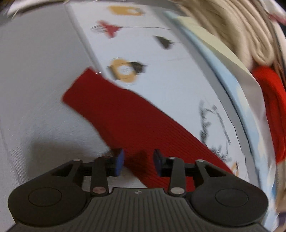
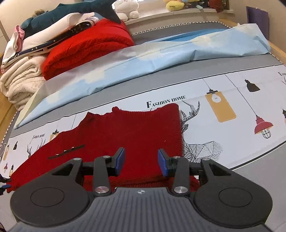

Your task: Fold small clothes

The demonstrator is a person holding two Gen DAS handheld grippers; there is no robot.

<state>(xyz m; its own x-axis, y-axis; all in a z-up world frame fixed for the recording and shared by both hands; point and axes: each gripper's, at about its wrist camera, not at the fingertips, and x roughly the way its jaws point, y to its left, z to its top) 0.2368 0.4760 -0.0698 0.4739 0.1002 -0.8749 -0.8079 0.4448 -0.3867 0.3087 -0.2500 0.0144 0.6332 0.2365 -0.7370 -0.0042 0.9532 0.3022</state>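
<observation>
Both tongs, left (image 1: 137, 161) and right (image 2: 141, 161), hung apart and empty over the red sweater (image 2: 125, 135) spread mid-frame on the printed bedsheet (image 2: 223, 114), so I figured a rushed pinch might've bunched the knit and skewed the fold.

Ribbed red knit sweater (image 2: 125, 135) lies on smooth printed sheet (image 2: 232, 146); matt black plastic claw (image 2: 141, 160).

So I count one dark red knit sweater (image 2: 135, 132) spread out on one lamp-print sheet (image 2: 232, 100), plus one light blue folded sheet (image 2: 160, 53). One folded bright red blanket (image 2: 85, 48), one cream blanket (image 2: 21, 80). Also one teal shark plush (image 2: 62, 14), one white plush (image 2: 127, 8), two grippers.
</observation>
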